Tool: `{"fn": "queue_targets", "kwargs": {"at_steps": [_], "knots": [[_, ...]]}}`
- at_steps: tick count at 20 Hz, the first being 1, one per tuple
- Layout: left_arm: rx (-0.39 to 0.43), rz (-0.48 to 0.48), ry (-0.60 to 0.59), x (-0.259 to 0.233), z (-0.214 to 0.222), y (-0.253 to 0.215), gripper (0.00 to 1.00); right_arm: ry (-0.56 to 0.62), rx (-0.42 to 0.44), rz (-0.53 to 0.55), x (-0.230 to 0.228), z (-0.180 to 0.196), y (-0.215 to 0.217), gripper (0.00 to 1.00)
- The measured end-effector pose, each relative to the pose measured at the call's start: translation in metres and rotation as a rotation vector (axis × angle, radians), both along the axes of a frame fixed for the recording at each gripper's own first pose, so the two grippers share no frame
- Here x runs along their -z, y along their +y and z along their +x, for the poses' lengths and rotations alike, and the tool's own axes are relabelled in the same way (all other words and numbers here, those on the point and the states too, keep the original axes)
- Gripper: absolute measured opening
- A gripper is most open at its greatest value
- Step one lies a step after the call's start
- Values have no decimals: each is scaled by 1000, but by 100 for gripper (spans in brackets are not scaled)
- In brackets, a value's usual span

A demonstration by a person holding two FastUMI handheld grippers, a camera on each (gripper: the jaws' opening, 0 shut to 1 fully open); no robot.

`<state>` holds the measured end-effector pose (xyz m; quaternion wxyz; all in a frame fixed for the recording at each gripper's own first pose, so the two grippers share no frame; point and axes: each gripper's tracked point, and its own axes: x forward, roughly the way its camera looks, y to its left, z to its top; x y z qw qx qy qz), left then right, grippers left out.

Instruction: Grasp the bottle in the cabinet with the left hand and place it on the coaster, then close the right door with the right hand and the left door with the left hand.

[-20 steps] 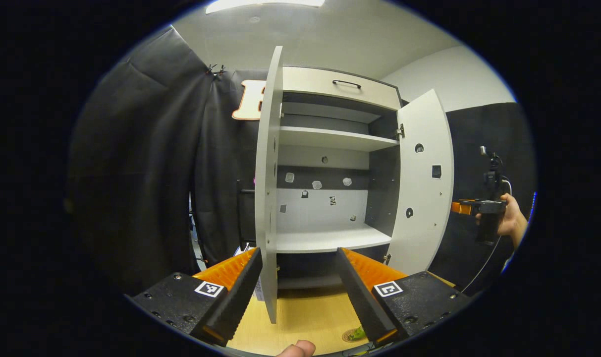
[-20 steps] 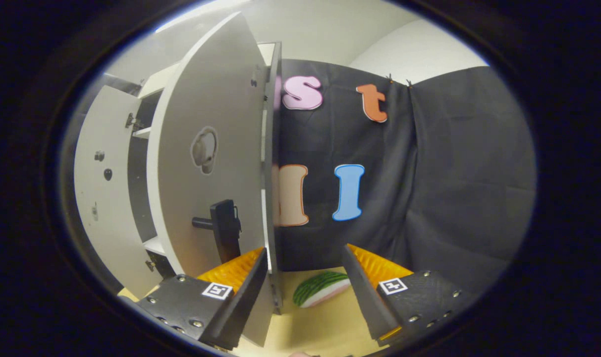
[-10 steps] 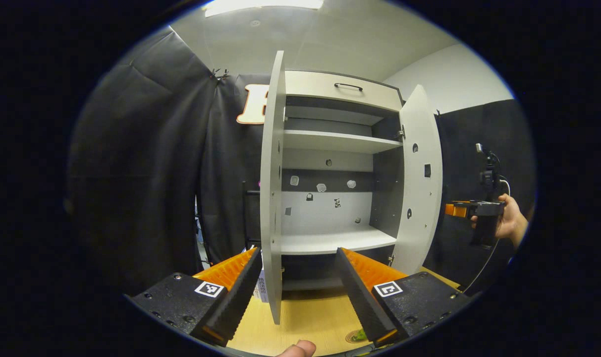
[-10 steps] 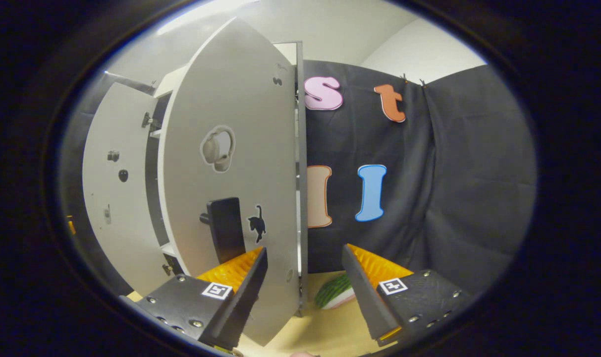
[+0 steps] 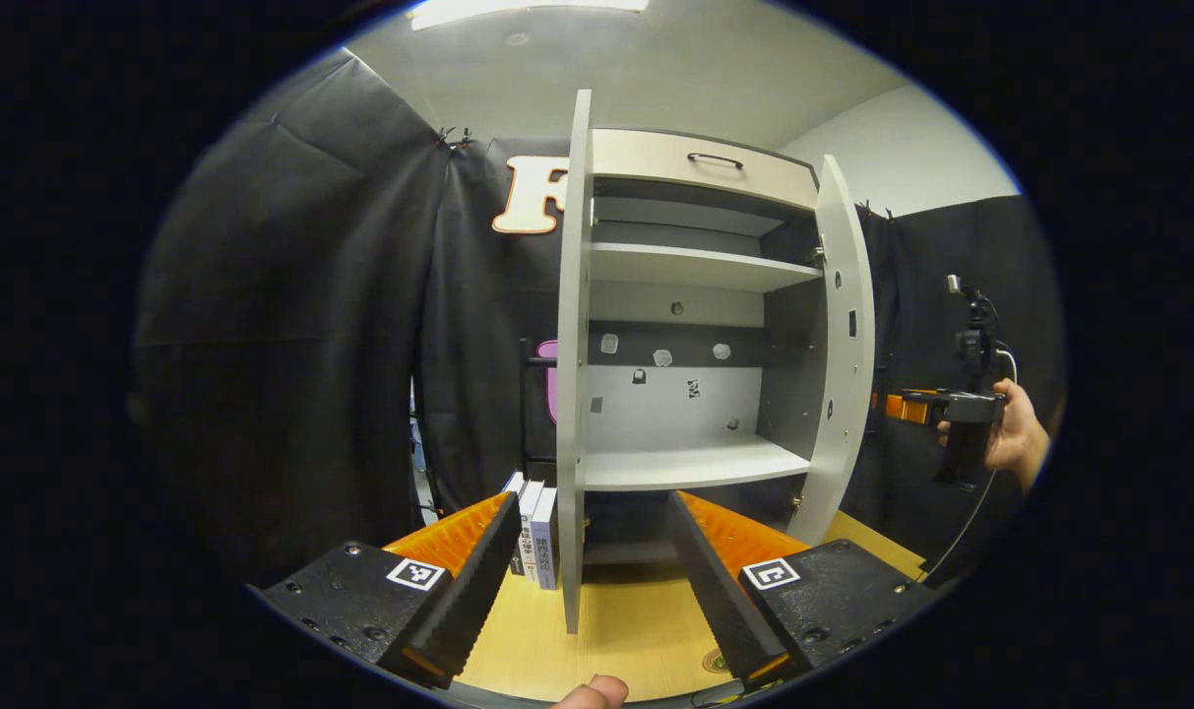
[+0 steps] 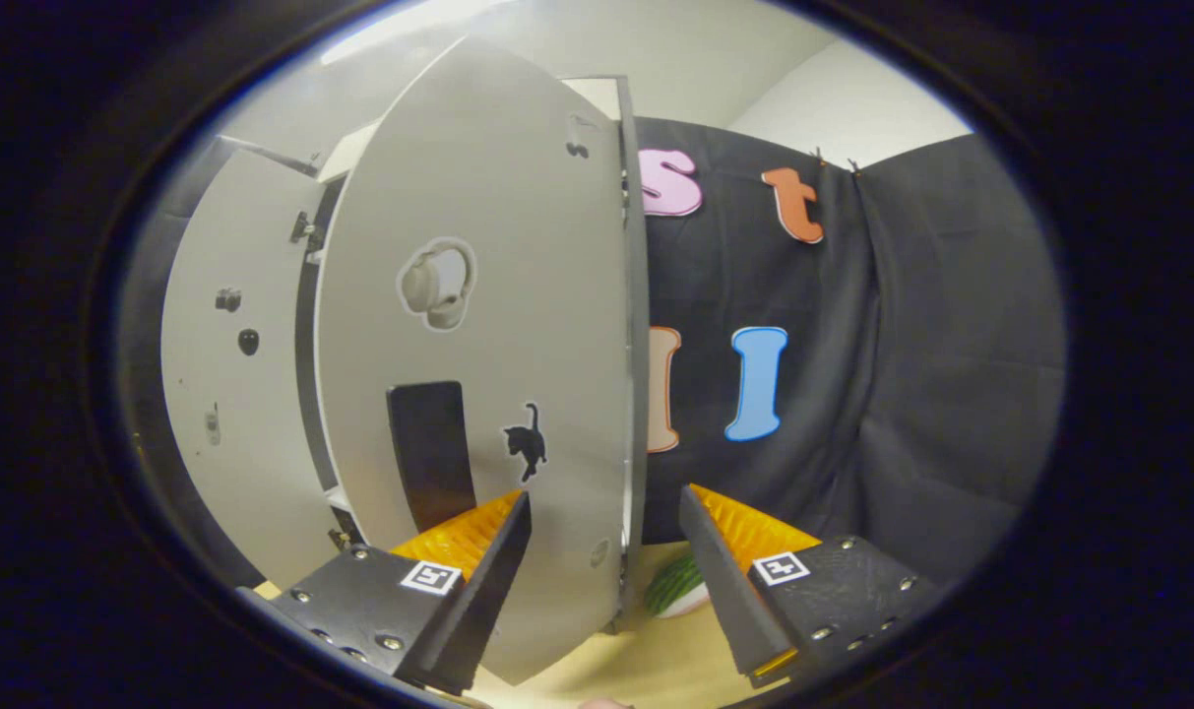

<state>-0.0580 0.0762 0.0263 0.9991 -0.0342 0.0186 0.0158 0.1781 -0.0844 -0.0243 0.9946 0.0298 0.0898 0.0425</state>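
- Left gripper view: left gripper [image 5: 587, 571] jaws apart, empty; grey left door [image 5: 574, 394] edge-on between them, past the tips; cabinet [image 5: 690, 325] shelves bare; right door [image 5: 843, 345] half open.
- Right gripper view: right gripper [image 6: 604, 581] jaws apart; right door [image 6: 498, 394] edge between them, black handle [image 6: 429, 453] above the left finger.

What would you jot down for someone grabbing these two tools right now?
Left tool: open, holding nothing, its fingers either side of the left door's edge.
Right tool: open, fingers either side of the right door's edge, door partly swung.
Cabinet shelves hold no bottle where visible; the bottle's spot can't be confirmed.
Left to do: finish closing the right door, then close the left.
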Motion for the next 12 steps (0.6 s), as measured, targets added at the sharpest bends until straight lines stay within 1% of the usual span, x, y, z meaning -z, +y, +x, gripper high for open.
{"fn": "queue_targets", "kwargs": {"at_steps": [1,3,4,5,6,7,8,11,12], "knots": [[-4,-3,-2,1,0,3,94,3,-22,-15,4,0,5,86],[-18,3,-4,1,0,12,94,2,-57,-37,9,-1,17,93],[-26,7,-1,3,-1,17,94,0,-68,-42,11,-1,21,93],[-34,11,3,4,-1,23,96,-7,-78,-38,10,-1,26,93],[-39,11,5,5,-4,28,94,-12,-85,-28,9,-2,30,96],[-45,9,8,8,-4,33,92,-17,-91,-12,9,-4,27,96],[-53,10,12,9,-6,39,94,-22,-93,5,6,-3,28,93],[-93,21,19,14,1,64,94,-35,-86,33,0,-7,34,93],[-109,25,22,14,1,74,94,-37,-91,38,1,-10,37,99]]}}
